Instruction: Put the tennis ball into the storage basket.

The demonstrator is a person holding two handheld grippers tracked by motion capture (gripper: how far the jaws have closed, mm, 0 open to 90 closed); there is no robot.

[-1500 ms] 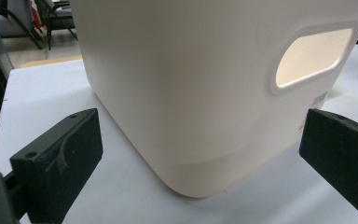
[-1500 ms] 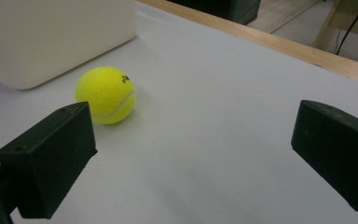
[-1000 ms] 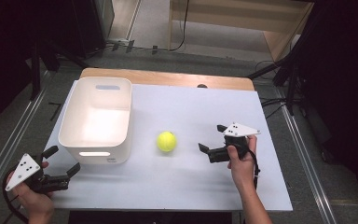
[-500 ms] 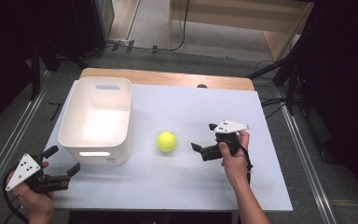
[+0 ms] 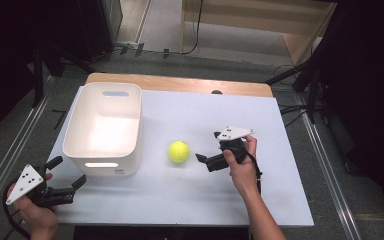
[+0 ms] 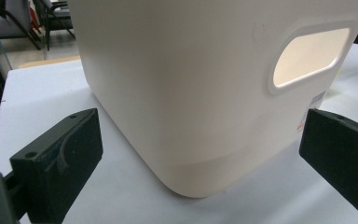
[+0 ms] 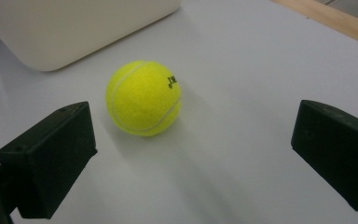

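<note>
Just right of the ball (image 5: 178, 151), the right gripper (image 5: 206, 154) gapes, seemingly apart; bare table (image 5: 190, 200) around.

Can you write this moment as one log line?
right gripper: open, nearing tennis ball | left gripper: open, beside white bin | ball on table

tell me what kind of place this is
Probably a lab or studio set up for recording handling tasks: a white-topped table among dark stands, cables across the grey floor, and two hand-held grippers, left and right, near a tennis ball.
</note>
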